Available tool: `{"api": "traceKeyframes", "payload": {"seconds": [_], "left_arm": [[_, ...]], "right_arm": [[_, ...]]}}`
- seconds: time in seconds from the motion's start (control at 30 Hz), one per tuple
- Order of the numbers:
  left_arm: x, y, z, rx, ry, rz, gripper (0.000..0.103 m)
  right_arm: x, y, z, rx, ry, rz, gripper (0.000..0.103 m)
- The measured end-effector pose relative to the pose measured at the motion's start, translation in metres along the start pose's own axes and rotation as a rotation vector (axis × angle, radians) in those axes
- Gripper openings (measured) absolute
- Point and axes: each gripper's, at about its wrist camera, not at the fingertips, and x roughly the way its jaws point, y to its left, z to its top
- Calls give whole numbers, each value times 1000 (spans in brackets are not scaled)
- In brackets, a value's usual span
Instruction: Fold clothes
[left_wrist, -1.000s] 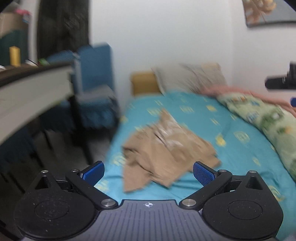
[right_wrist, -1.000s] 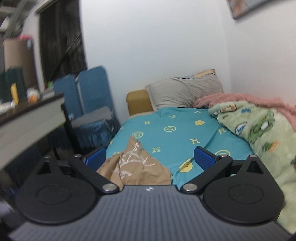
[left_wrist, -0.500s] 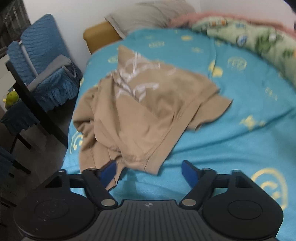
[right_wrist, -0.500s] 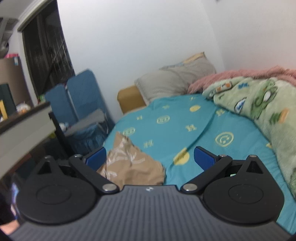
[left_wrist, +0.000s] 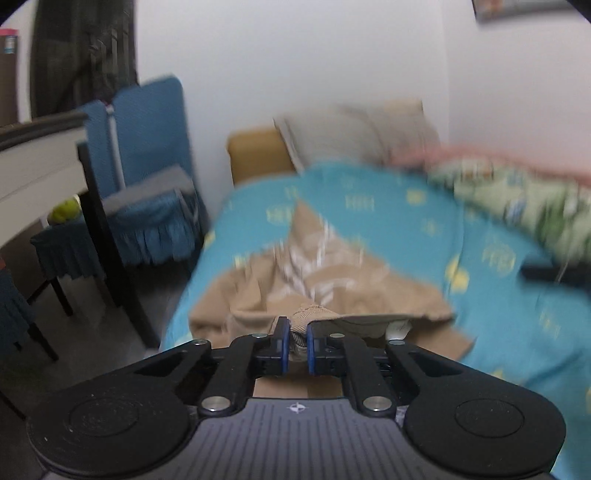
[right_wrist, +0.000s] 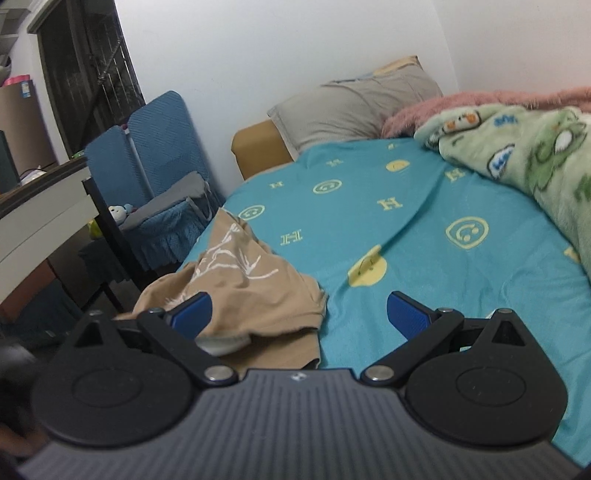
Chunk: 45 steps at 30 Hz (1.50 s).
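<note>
Left gripper (left_wrist: 294, 341) has just clamped the ribbed hem of the crumpled tan printed shirt (left_wrist: 317, 273).
A moment ago its fingers were spread; the right gripper (right_wrist: 299, 314) is still wide open and empty over the turquoise bed sheet (right_wrist: 424, 206), so unfolding can begin.

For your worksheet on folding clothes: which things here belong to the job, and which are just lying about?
Job:
tan shirt
left gripper, shut on its ribbed edge
right gripper, open

Lying about:
grey pillow
green blanket
blue chair

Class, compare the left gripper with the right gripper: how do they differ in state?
The left gripper is shut, pinching the tan garment's ribbed edge; the right gripper is open and holds nothing. The left touches cloth; the right hangs above the bed. Both have blue fingers.
</note>
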Motion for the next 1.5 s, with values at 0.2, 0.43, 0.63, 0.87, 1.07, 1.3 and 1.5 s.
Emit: {"api": "traceKeyframes", "payload": {"seconds": [0.2,0.43,0.63,0.87,1.07,1.3,1.5], "left_arm": [[-39,2,16,-24,-115,3,3],[-44,10,19,-42,-127,20,0],[-32,37,9,-113,-42,-44,1],[-2,13,-26,44,117,-178,15],[19,-44,-61,339,153,-161,37],[46,-54,-82,473,200,-44,44],[57,-57,-83,558,164,44,32]], "right_arm": [[1,15,-7,21,68,68,103],[10,56,-15,-11,176,60,103],[60,93,-20,-391,278,-25,102],[57,42,-7,-145,310,-187,102],[10,20,2,83,184,-162,102],[21,12,4,98,173,-118,102],[40,-1,-9,137,240,-76,102]]}}
